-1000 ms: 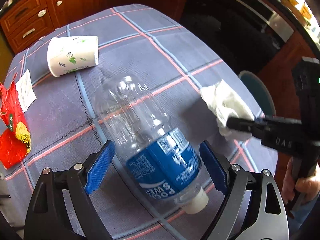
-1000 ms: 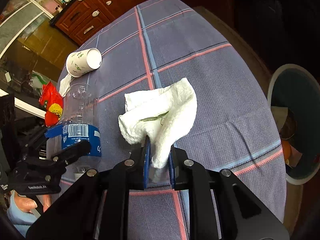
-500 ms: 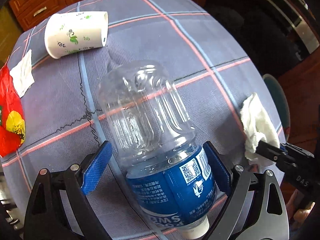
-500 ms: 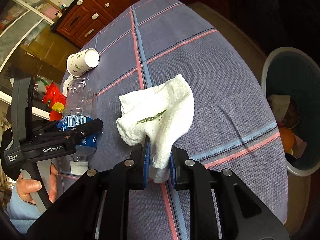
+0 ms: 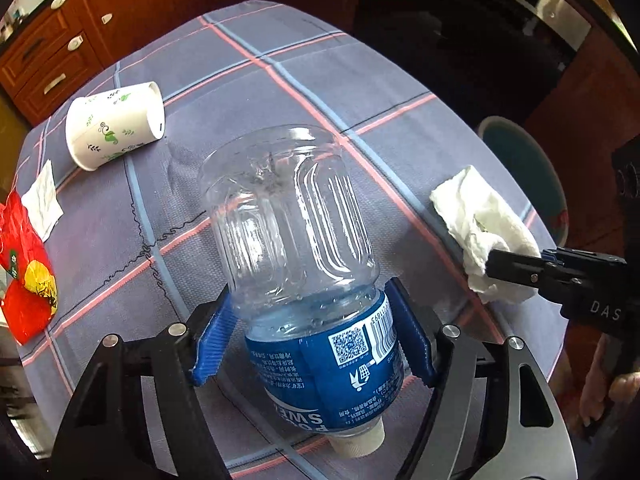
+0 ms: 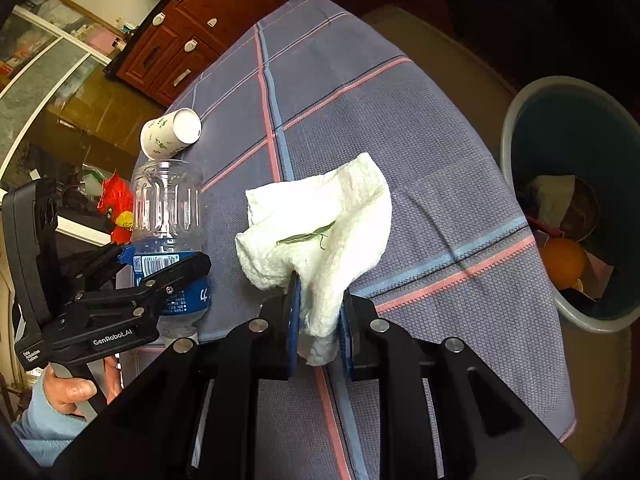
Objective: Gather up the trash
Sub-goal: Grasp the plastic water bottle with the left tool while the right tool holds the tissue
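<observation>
My left gripper (image 5: 316, 344) is shut on a clear plastic bottle (image 5: 296, 240) with a blue label, gripping it at the label, cap toward me, its base tilted up off the cloth. The same bottle (image 6: 168, 216) shows in the right wrist view, held by the left gripper (image 6: 160, 268). My right gripper (image 6: 318, 320) is shut on a crumpled white paper towel (image 6: 324, 220) with a green leaf on it, held over the table. The towel (image 5: 476, 224) also shows at the right of the left wrist view.
A blue-rimmed trash bin (image 6: 516, 128) holding an orange and scraps stands past the table's right edge. A white paper cup (image 5: 114, 124) lies on its side on the checked cloth (image 5: 304, 80). A red wrapper (image 5: 24, 276) and a white slip (image 5: 42, 200) lie at the left. Wooden drawers stand behind.
My left gripper has closed on the bottle and tipped its base upward. My right gripper with the towel has moved slightly nearer the bin.
</observation>
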`<action>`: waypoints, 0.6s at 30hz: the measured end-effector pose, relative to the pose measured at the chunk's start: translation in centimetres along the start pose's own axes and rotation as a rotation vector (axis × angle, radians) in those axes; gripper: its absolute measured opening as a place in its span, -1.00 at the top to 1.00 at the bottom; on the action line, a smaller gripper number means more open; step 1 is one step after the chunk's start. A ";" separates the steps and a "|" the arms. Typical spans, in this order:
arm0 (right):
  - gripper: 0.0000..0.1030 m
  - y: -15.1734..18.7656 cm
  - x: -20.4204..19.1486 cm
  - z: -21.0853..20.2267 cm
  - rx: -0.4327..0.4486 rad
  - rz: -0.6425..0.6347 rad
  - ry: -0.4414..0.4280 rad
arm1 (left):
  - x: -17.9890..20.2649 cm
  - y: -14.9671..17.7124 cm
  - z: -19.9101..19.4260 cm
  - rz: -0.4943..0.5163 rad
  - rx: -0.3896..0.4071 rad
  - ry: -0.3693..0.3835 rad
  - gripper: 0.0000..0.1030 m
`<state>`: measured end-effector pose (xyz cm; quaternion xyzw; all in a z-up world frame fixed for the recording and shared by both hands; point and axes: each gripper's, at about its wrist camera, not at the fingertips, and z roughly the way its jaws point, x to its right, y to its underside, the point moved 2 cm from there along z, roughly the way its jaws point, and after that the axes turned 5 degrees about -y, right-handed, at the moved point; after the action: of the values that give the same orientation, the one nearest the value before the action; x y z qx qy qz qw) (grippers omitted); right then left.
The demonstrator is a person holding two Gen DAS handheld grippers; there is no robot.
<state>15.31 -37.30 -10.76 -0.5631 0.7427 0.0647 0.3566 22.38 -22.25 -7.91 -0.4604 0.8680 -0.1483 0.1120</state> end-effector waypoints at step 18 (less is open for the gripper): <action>0.68 2.8 2.9 -4.0 0.064 0.064 0.009 | 7.7 2.0 -1.0 0.195 0.042 0.091 -0.41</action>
<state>10.73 -40.60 -10.44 -0.5278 0.7635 0.0500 0.3689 16.30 -27.45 -8.16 -0.3641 0.9096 -0.1759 0.0958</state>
